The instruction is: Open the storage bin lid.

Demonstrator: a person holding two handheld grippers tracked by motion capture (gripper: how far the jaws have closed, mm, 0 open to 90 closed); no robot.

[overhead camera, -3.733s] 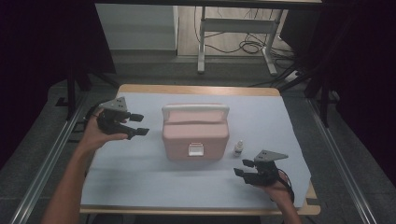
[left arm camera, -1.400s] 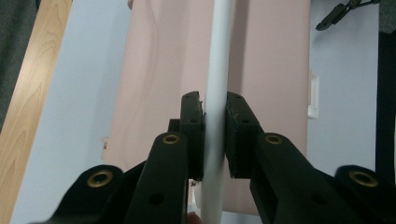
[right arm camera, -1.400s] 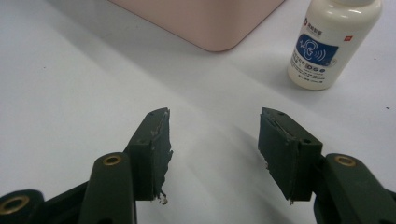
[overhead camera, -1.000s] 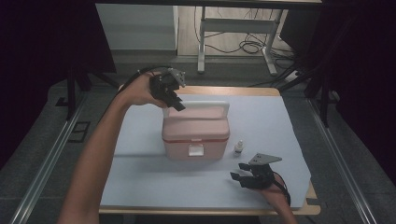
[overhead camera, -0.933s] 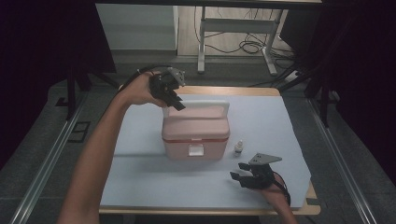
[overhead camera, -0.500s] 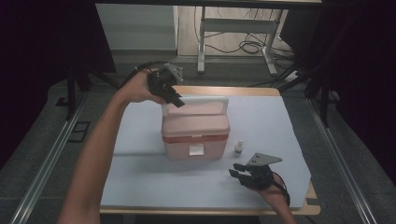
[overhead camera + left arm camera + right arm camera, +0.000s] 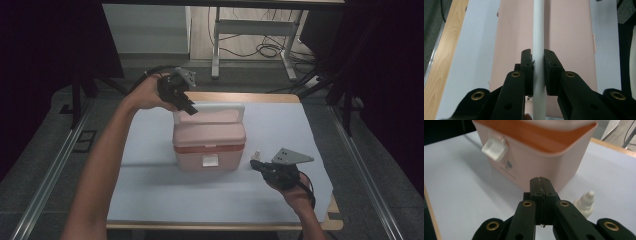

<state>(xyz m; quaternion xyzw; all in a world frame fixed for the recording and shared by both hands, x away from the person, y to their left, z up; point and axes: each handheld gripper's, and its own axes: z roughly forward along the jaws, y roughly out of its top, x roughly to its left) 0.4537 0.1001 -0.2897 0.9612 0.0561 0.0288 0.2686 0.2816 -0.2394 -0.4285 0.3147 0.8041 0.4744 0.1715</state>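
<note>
pink box (image 7: 209, 142), white handle (image 7: 539, 50) between left gripper (image 7: 538, 67) fingers

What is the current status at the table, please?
Left gripper shut on the white handle of the pink box. Right gripper shut, empty, beside the small white bottle. Nothing in the way.

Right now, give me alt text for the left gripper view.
The left gripper is shut on the white handle of a pink box, seen from above. The box sits on a pale table cover.
</note>
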